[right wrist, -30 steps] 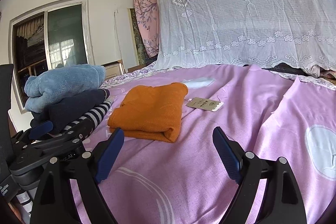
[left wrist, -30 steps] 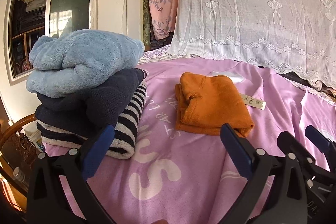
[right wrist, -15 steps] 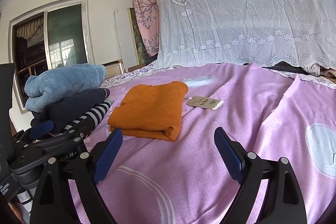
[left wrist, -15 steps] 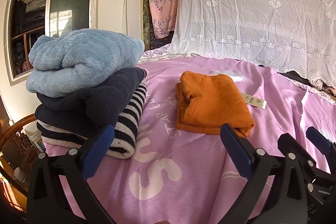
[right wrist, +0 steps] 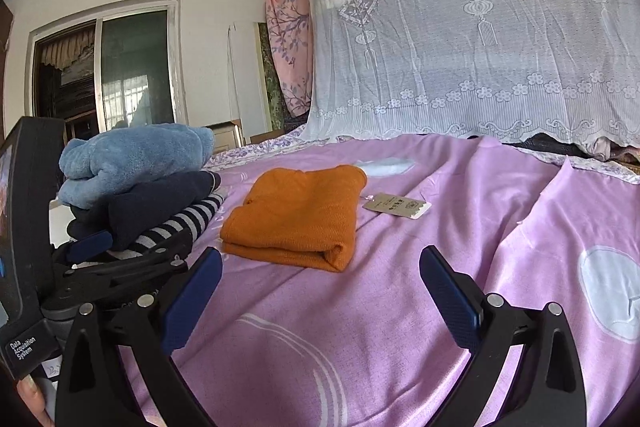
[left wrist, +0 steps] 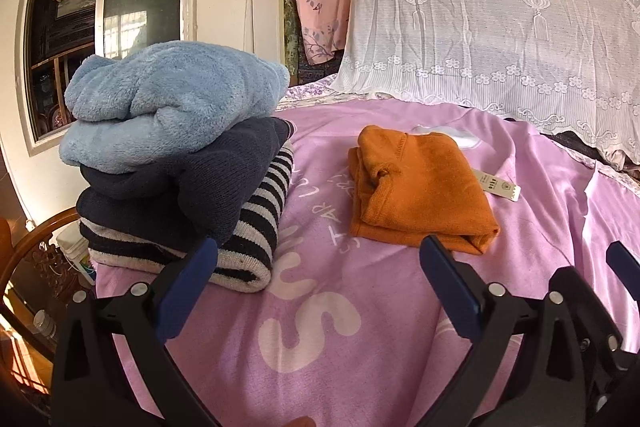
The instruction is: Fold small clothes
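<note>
- Right claw (right wrist: pixel 320 277): jaws just opened further, now fully spread, nothing between them.
- Left claw (left wrist: pixel 318 269): spread, empty, unchanged.
- One folded orange sweater (left wrist: pixel 416 187) flat on pink bedsheet (left wrist: pixel 320 307), 12 o'clock of both claws, paper tag (right wrist: pixel 397 205) at its 3 o'clock.
- One stack of three folded garments (left wrist: pixel 176 163) at 10 o'clock.
- One lace cover (right wrist: pixel 480 47) behind; path unobstructed.
</note>
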